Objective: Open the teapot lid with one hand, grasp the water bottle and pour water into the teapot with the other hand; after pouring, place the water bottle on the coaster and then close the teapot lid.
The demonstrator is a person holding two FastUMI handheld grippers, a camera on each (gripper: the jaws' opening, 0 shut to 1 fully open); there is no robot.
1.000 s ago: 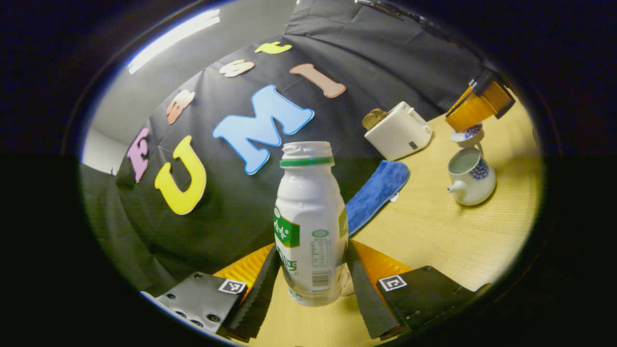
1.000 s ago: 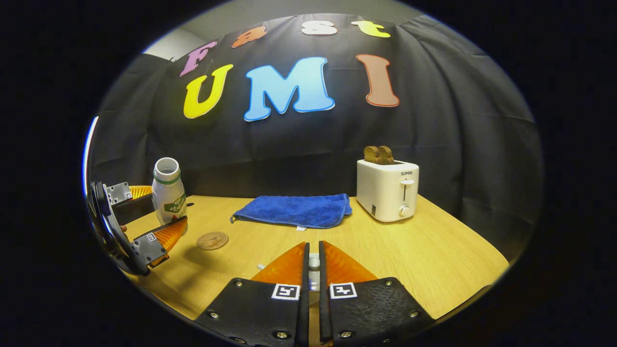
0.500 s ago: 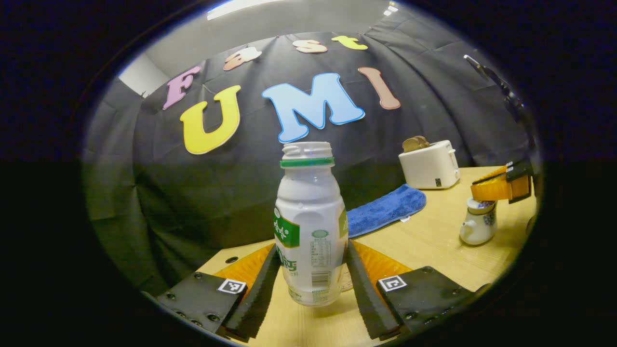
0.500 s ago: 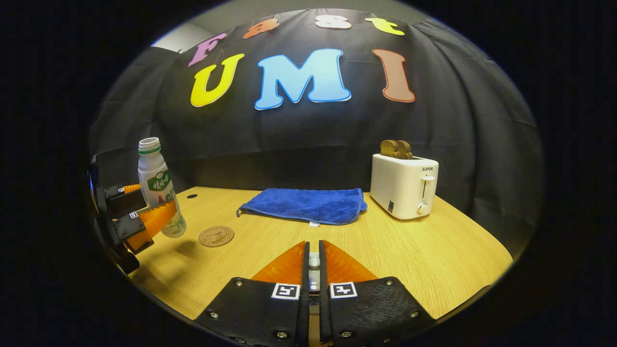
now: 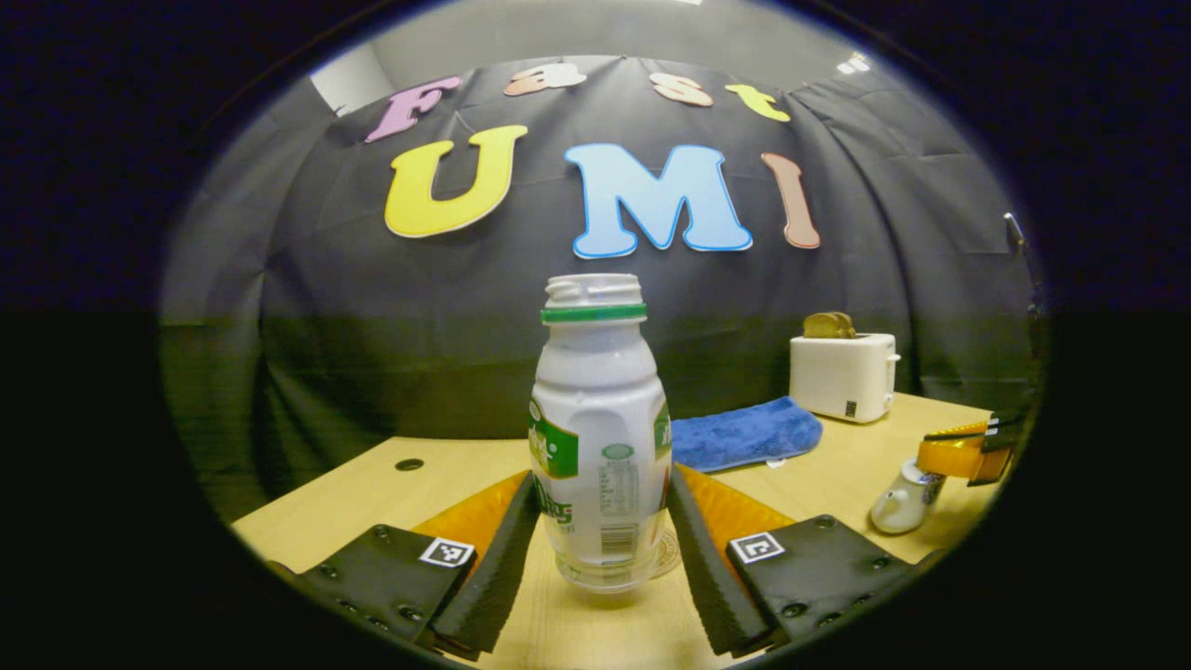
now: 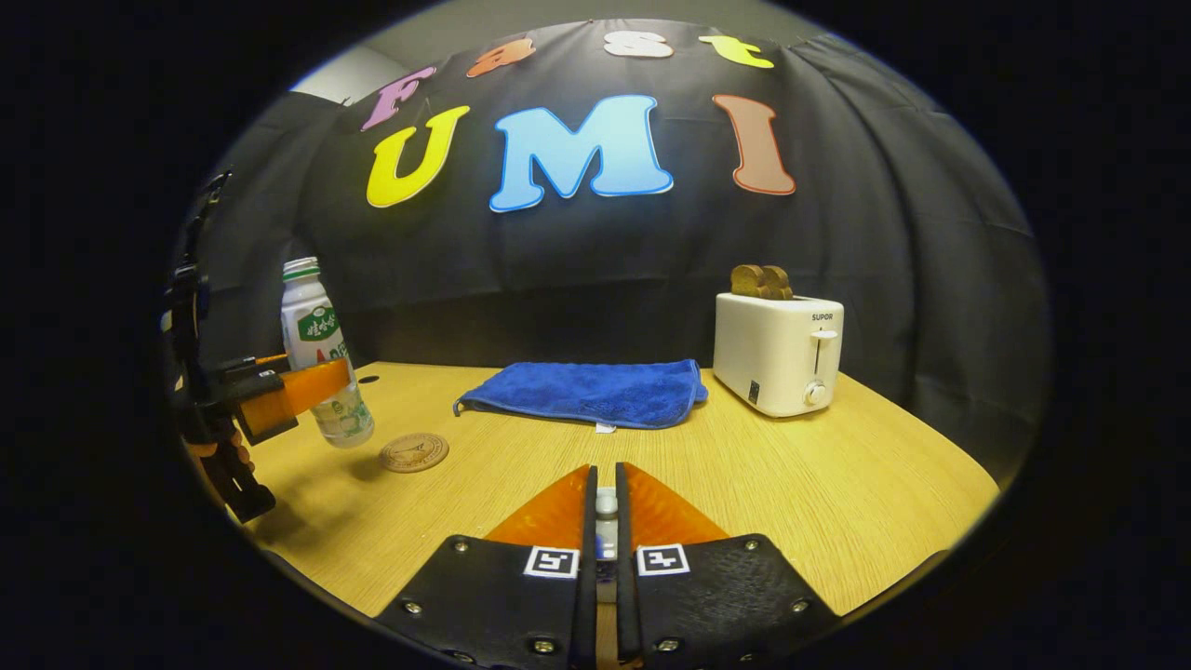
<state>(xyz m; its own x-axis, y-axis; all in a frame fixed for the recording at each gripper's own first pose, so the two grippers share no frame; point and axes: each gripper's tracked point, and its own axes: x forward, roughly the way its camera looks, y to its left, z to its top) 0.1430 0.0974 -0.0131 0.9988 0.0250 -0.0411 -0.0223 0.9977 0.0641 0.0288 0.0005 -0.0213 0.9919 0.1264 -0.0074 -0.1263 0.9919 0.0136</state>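
Left gripper (image 5: 600,549) clamps bottle (image 5: 598,437) above coaster (image 6: 414,452) (table edge near); right gripper (image 6: 603,521) pinches lid knob (image 6: 606,507)

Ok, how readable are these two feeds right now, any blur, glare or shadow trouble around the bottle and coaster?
Left gripper view: the bottle in the left claw is sharp, the teapot sits warped at the fisheye edge. Right gripper view: the bottle and coaster are crisp, a soft shadow lies on the table beside the coaster, no glare.

White uncapped bottle (image 5: 600,437) upright (airborne), beside coaster (image 6: 414,452).
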